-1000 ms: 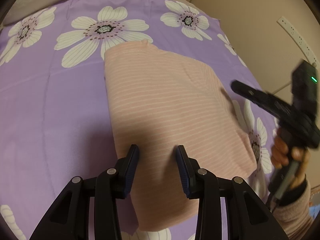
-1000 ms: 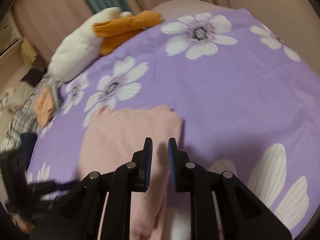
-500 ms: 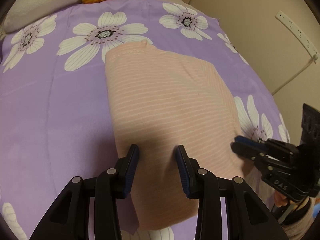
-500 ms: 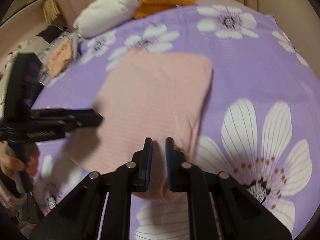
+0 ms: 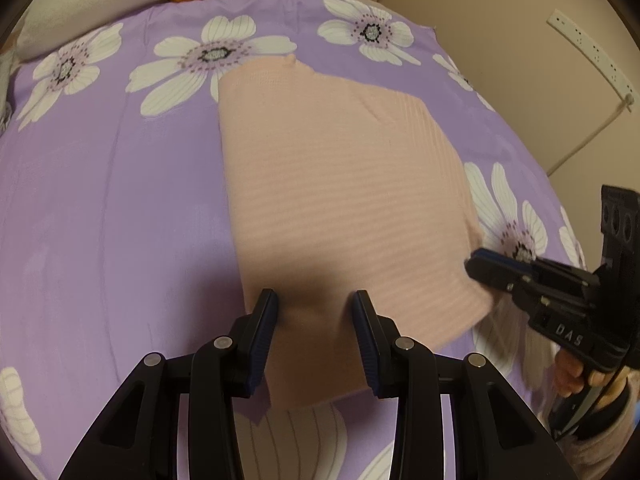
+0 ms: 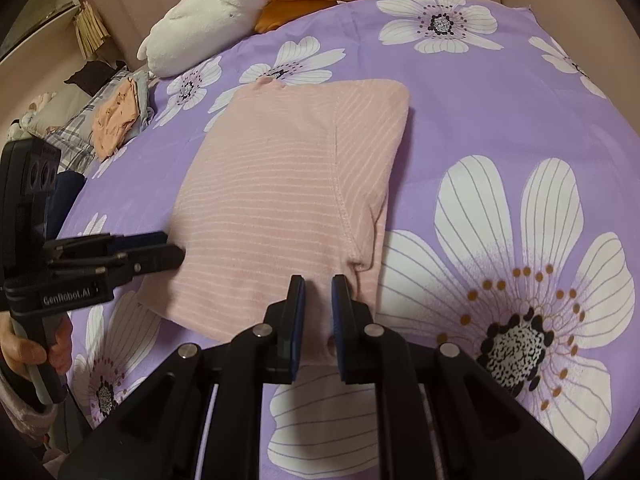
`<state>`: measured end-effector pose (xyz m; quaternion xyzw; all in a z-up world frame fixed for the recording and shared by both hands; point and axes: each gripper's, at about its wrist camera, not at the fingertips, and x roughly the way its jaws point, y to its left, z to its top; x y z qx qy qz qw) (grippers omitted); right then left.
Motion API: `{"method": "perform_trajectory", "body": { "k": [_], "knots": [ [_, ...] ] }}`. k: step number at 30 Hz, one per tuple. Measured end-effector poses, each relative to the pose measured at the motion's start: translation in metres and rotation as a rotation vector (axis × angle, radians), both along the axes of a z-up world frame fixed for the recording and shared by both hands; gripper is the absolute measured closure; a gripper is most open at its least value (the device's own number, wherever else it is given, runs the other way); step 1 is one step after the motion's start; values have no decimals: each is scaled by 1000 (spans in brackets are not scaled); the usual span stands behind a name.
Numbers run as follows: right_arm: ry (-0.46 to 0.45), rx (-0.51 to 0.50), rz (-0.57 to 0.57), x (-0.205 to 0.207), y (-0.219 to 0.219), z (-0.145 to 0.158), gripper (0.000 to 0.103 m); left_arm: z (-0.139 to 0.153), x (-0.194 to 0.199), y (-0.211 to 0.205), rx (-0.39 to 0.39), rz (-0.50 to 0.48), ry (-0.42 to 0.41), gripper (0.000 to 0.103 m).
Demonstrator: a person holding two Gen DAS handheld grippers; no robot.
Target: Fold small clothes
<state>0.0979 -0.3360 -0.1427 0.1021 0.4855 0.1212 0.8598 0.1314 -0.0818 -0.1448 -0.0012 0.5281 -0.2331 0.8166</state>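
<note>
Purple floral bedsheet (image 6: 480, 120) | folded pink striped garment (image 6: 280, 184) lay centre | left gripper (image 5: 314, 304) spread, empty, over 6 o'clock hem | right gripper (image 6: 318, 296) narrowly parted, gripping nothing, at 5 o'clock corner | risk: single-layer pinch would drag folds open.

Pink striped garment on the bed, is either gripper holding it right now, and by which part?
Neither visibly grips the pink striped garment, which lies flat. The left gripper is open over its near edge; the right gripper has a narrow gap, nothing pinched, at the near corner.

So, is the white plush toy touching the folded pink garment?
Apart. The right wrist view shows a strip of purple sheet between the plush toy and the pink garment.
</note>
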Motion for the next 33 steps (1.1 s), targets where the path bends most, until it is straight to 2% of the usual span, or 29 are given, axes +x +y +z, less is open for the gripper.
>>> {"method": "perform_trajectory", "body": {
  "k": [25, 33],
  "knots": [
    [11, 16, -20, -17, -1, 1, 88, -5, -25, 10, 12, 22, 18, 67],
    [16, 25, -31, -25, -4, 2, 88, -11, -31, 19, -12, 48, 61, 64]
  ]
}}
